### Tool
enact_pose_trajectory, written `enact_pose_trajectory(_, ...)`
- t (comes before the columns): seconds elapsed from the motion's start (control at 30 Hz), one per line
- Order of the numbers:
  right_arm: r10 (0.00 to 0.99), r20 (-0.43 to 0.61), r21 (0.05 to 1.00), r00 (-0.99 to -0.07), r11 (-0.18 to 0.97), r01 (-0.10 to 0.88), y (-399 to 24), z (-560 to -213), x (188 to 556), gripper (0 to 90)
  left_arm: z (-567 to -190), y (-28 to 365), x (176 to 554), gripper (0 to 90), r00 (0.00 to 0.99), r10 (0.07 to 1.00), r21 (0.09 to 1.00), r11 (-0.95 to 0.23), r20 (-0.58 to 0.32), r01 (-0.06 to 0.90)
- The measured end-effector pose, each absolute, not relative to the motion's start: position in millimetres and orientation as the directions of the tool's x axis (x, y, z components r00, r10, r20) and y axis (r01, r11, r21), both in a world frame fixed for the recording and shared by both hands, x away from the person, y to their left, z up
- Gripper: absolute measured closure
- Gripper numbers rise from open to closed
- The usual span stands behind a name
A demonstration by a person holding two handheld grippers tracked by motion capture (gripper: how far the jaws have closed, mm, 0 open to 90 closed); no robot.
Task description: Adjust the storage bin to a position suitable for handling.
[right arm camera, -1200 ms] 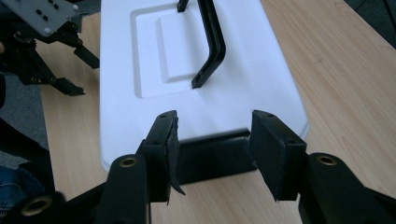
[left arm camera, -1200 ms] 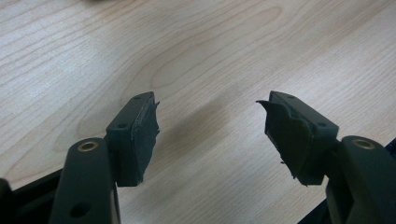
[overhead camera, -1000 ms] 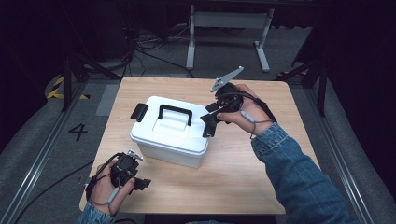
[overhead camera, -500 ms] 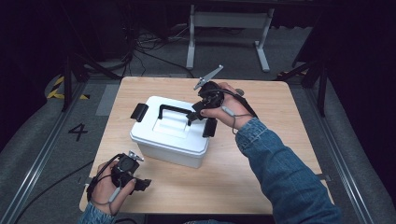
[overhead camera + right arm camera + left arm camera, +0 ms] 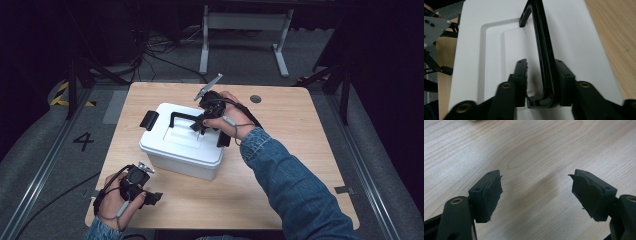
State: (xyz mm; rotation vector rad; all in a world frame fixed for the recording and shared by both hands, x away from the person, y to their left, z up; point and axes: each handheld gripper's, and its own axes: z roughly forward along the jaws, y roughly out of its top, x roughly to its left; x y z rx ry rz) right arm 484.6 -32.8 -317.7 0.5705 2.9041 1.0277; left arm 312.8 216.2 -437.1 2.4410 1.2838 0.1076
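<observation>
Box: a white lidded box (image 5: pixel 182 146) sits left of the bench's middle, black latches at its two ends.
Handle: the black handle (image 5: pixel 186 118) stands upright on the lid.
Right tool: the right tool (image 5: pixel 201 123) straddles the handle's near end; its jaws have just been closing.
Right gripper view: one pad lies against the handle (image 5: pixel 545 57), the other pad (image 5: pixel 522 72) stands just off it, a gap showing.
Left tool: the left tool (image 5: pixel 152 196) rests at the bench's near-left corner, well apart from the box; its jaws have just been opening.
Left gripper view: jaws wide, bare wood between them.
Bench: pale wood grain (image 5: pixel 300 125).
Room: dark floor, cables, a grey metal frame (image 5: pixel 244 22) behind.
</observation>
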Motion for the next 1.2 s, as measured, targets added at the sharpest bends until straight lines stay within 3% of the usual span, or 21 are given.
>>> enact_pose_trajectory(0.07, 0.331, 0.1, 0.61, -0.938, 0.725, 0.321, -33.0, -314.8, 483.1, 80.7, -437.2, 215.9, 312.8, 24.8, 0.58, 0.808, 0.358, -0.513, -0.107, 0.78)
enact_pose_trajectory(0.23, 0.296, 0.104, 0.605, -0.95, 0.739, 0.297, -31.3, -312.1, 480.1, 83.4, -437.4, 216.0, 312.9, 24.8, 0.584, 0.805, 0.358, -0.518, -0.101, 0.777)
enact_pose_trajectory(0.63, 0.268, 0.086, 0.62, -0.959, 0.739, 0.262, -30.4, -308.5, 477.5, 84.5, -437.7, 216.2, 313.0, 24.8, 0.586, 0.804, 0.354, -0.521, -0.1, 0.776)
enact_pose_trajectory(1.2, 0.272, 0.039, 0.707, -0.962, 0.672, 0.219, -41.9, -272.4, 470.7, 84.5, -438.8, 215.4, 312.9, 24.8, 0.58, 0.808, 0.355, -0.513, -0.108, 0.781)
